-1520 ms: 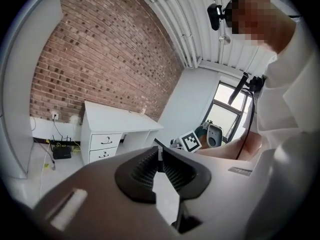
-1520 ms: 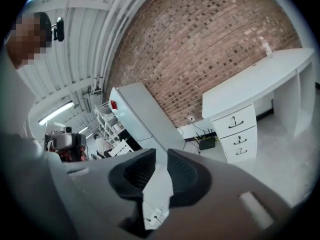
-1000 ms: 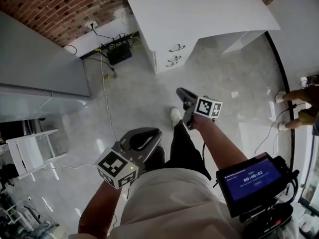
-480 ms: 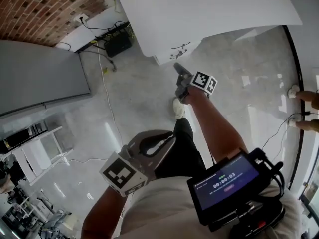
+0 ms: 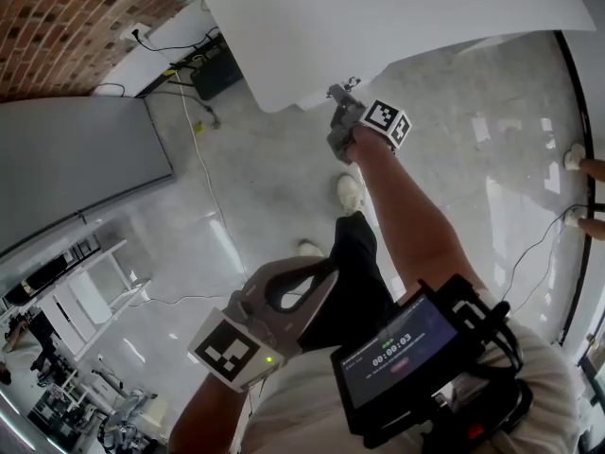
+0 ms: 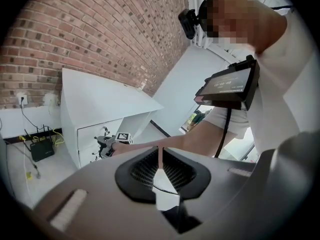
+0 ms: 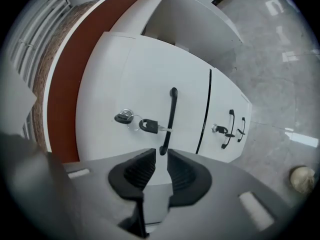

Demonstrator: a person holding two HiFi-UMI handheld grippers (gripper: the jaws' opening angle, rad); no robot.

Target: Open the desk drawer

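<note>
So the white table [image 5: 397, 17] is the anchor here. Off its left end there's a brick wall [image 5: 66, 26], and a little black box [image 5: 216, 72] with cables sits on the floor [image 5: 265, 187] right by the table's left corner.

The left gripper [image 6: 160, 160] hangs well back from the table, down by the person's waist. Its jaws are pressed together with nothing in them, just a hairline slit between the pads. It points roughly toward the table front.

The right gripper [image 7: 161, 166] is stretched out right up at the front of the table. Its jaws are a little way apart, and the near end of the black handle [image 7: 171, 114] sits right at the mouth of that gap. Whether the pads actually touch it can't be made out. The handle belongs to the top drawer [image 7: 125, 79] in the table's front, which looks closed. Just beside the handle there's a lock [image 7: 124, 117] with a key [image 7: 149, 126] dangling off a ring. Two more drawer fronts with their own handles [image 7: 231, 129] are farther along the same face of the table.

A white shoe [image 5: 352, 194] stands on the floor a bit back from the table's edge. Farthest from the table, a dark screen [image 5: 397, 353] with lit digits is strapped on the person's chest.
</note>
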